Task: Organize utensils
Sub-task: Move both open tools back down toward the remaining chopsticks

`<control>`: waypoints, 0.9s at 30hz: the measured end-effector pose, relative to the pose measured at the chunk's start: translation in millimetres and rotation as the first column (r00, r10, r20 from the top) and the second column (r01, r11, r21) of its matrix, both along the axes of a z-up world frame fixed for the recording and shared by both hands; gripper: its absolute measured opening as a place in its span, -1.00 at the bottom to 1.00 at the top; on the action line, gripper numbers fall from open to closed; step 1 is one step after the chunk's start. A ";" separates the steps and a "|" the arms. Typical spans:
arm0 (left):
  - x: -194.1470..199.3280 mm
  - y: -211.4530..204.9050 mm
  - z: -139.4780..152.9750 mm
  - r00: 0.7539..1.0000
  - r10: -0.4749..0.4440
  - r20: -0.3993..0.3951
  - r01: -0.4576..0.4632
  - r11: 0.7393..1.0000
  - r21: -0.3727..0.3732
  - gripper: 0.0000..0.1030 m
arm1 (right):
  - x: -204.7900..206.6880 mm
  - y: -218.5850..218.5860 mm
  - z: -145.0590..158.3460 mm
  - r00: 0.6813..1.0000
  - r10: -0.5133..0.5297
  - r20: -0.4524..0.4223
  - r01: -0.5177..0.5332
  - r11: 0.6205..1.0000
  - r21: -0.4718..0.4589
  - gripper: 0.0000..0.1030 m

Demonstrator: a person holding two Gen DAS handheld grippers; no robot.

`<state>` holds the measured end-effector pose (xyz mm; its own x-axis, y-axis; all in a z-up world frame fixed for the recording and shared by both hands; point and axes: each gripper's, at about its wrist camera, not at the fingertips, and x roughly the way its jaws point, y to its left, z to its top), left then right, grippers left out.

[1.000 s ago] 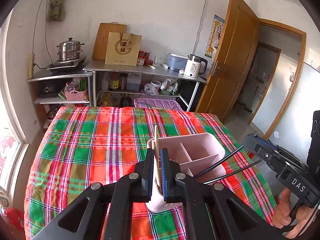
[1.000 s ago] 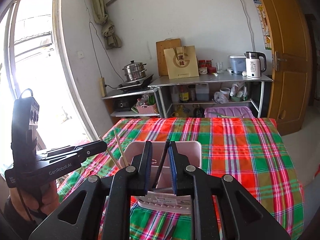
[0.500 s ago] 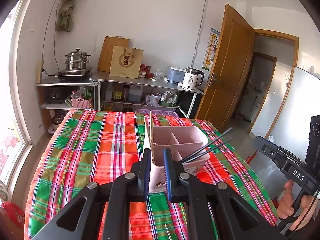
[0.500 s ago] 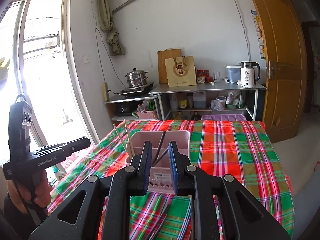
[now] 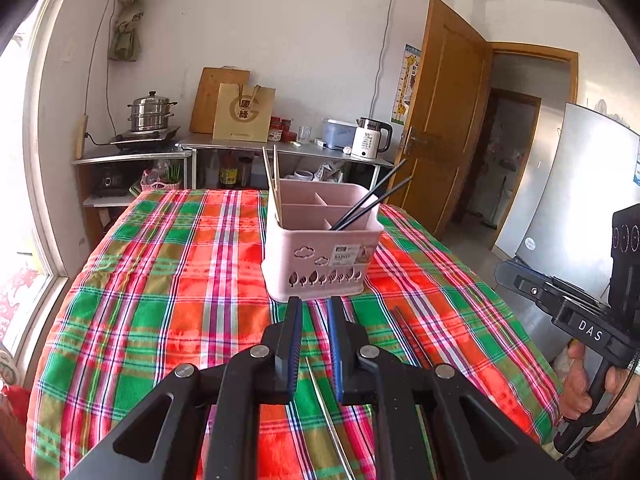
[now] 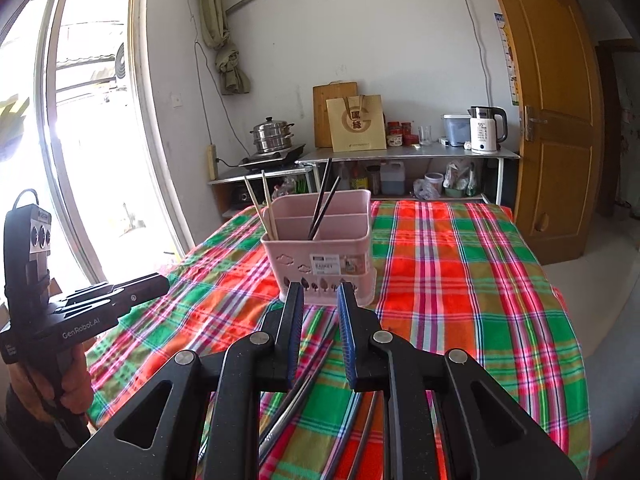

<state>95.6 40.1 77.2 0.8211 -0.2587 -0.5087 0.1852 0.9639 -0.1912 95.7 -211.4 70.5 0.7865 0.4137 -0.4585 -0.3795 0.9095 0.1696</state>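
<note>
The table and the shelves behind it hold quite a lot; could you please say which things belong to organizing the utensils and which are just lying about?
Part of the job:
- pink utensil caddy
- wooden chopsticks in it
- black chopsticks in it
- loose utensils on the cloth
- left tongs, right tongs, both empty

Just lying about:
- steamer pot
- kettle
- paper bag
- cutting board

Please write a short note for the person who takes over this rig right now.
Left gripper: empty; its jaws have just been opening, nothing between them.
Right gripper: open, empty.
Both point at the pink holder on the checked cloth, short of it.
Done: wooden chopsticks stand in its left compartment, black chopsticks in another.
Left: loose utensils, long and thin, lie on the cloth below the grippers; probably they go into the holder.
</note>
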 end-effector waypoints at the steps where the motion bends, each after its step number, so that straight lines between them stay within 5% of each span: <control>1: -5.3 -0.5 -4.0 1.000 -0.002 -0.005 0.002 1.000 0.004 -0.77 | -2.0 -1.2 -2.2 1.000 0.001 -0.005 -0.001 1.000 -0.002 -0.65; 27: -6.0 -23.6 -45.5 0.989 -0.056 -0.136 0.058 0.998 0.008 -0.77 | -3.6 -12.8 -37.8 0.996 -0.020 -0.089 0.020 1.000 -0.005 -0.65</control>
<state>89.5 16.6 31.7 0.7284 -0.2966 -0.6176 0.2131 0.9548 -0.2071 92.1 -224.3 32.7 0.7509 0.3962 -0.5284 -0.3445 0.9176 0.1984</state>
